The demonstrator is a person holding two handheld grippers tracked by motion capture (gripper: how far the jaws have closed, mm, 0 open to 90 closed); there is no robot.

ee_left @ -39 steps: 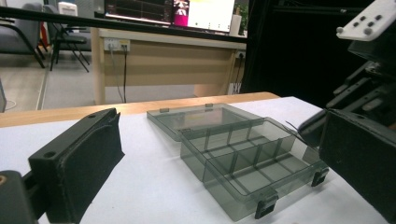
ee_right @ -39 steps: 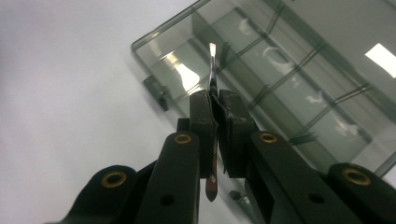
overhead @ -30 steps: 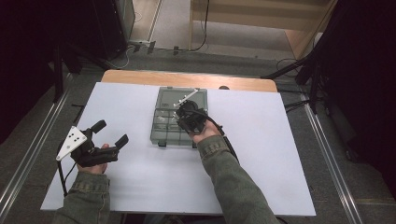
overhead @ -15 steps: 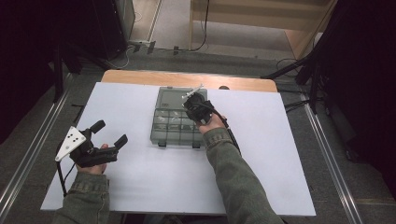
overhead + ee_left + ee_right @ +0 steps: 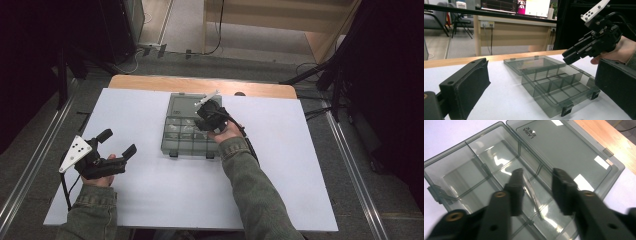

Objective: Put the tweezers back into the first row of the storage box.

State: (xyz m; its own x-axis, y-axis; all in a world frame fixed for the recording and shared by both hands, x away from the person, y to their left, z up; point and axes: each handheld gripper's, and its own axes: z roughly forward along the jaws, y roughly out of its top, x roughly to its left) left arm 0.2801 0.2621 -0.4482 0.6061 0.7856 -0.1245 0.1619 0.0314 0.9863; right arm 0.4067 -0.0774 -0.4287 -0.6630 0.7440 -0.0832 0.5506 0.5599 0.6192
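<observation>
A smoky clear compartment box lies open on the white table, its lid folded flat toward the far edge. My right gripper hovers over the box's far compartments, pointing down. Its jaws have just been opening. A thin clear divider strip stands between them, close to the left-hand pad and apart from the other. My left gripper rests at the table's left with its jaws open and nothing between them. In the left gripper view the box sits ahead, with the right gripper above it.
The white tabletop spreads wide around the box. A wooden strip runs along the far edge. Metal rails flank the table on both sides, and cables lie on the floor beyond.
My right hand has shifted a little farther over the box toward its lid. The left hand and its gripper have stayed where they were.
</observation>
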